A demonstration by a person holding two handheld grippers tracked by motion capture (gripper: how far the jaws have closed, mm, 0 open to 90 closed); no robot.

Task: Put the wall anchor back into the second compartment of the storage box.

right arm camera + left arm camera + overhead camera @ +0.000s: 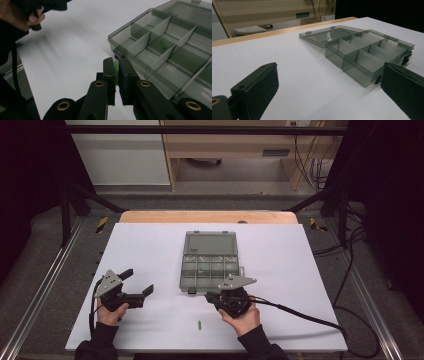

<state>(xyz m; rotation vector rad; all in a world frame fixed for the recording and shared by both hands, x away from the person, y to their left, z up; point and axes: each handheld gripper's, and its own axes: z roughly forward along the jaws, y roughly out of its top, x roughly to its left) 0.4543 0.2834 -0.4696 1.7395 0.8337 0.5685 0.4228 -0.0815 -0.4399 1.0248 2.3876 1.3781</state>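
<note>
Our right gripper (116, 68) pinches a small green piece (116, 72) at the near edge of the open compartment box (209, 265).

In the right gripper view our jaws stand nearly together, with the green piece clamped upright between the pads, just beside the box's near corner at about 1 o'clock from the jaws. A second green piece (164, 43) lies inside one of the box's compartments, at 2 o'clock. In the high view the box sits mid-table on the white sheet (150, 245), lid flat at 12 o'clock, and a third green piece (199, 325) lies at 6 o'clock from the box. Our left gripper (137, 285) rests at 9 o'clock from the box, well apart from it, jaws wide with nothing between them.
</note>
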